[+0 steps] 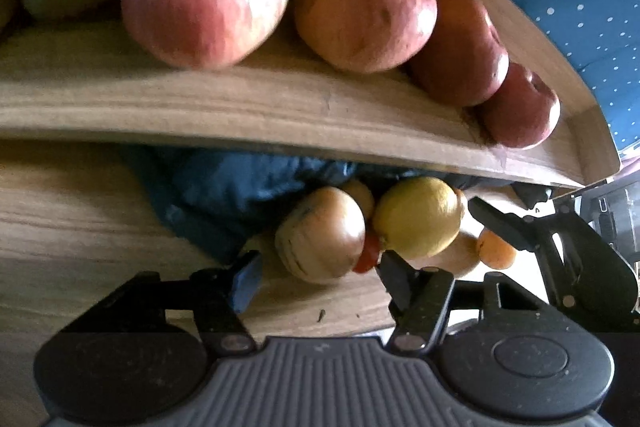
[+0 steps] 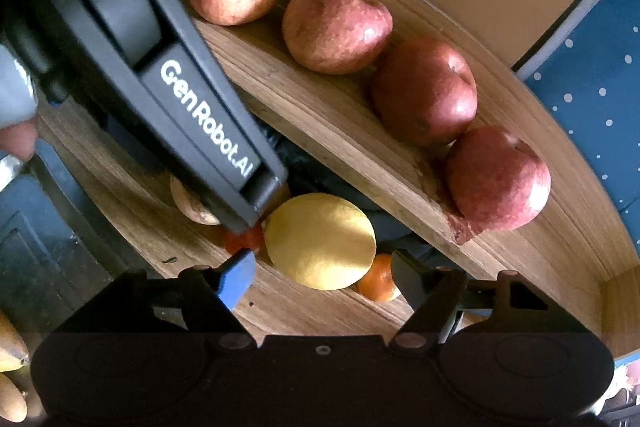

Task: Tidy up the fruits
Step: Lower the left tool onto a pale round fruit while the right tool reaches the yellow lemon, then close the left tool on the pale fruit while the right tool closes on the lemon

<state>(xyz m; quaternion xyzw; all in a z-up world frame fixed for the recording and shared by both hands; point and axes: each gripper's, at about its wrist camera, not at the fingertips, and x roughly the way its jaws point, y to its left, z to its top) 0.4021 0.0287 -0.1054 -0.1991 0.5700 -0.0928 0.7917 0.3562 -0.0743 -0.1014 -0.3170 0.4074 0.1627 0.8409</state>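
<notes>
Right tool (image 2: 322,277) brackets the round yellow lemon (image 2: 320,241), pads not pressing; left tool (image 1: 316,273) likewise around the brown-striped fruit (image 1: 322,235); squeeze gently, centred.

Two black hand-held grippers

The left gripper (image 1: 316,267) has a ribbed grey housing, round black caps, silver pivot screws and one blue finger pad; the right gripper (image 2: 322,277) looks alike, and white "GenRobot.AI" lettering marks the left one's side.
</notes>
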